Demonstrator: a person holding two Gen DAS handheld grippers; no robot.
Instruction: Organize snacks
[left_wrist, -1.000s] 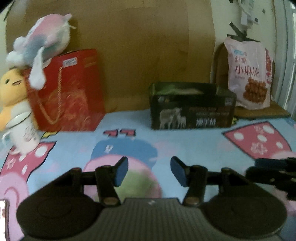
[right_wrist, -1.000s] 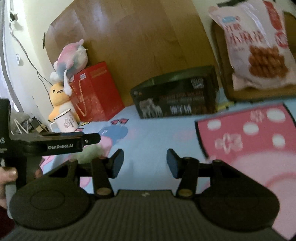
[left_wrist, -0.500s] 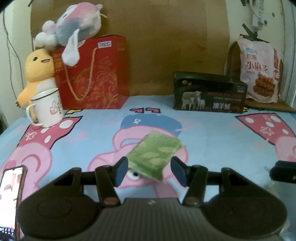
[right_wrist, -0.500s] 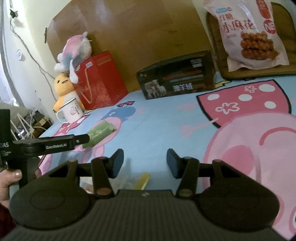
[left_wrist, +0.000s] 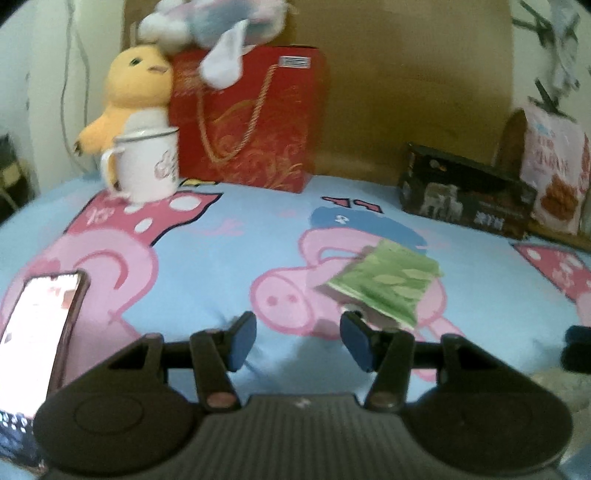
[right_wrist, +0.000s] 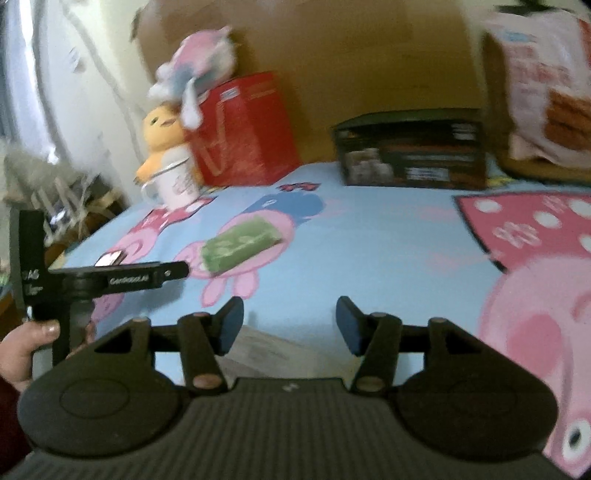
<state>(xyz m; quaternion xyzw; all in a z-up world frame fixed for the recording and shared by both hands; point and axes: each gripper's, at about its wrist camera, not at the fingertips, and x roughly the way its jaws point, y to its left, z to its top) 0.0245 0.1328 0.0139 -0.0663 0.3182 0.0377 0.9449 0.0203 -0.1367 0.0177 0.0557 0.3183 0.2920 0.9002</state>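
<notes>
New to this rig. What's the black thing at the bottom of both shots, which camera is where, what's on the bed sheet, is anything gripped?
No robot arm here: a person holds a two-finger gripper in each hand, and a fisheye camera on each looks forward along its fingers. The black shape at the bottom is that gripper's own body.

The left wrist view shows the left gripper; the right wrist view shows the right gripper, with the left one held in a hand at its side. Both are open and hold nothing.

On the cartoon-print sheet lie a green snack packet and a phone. At the back stand a white mug, a red gift bag with plush toys, a dark box and a pink snack bag.
</notes>
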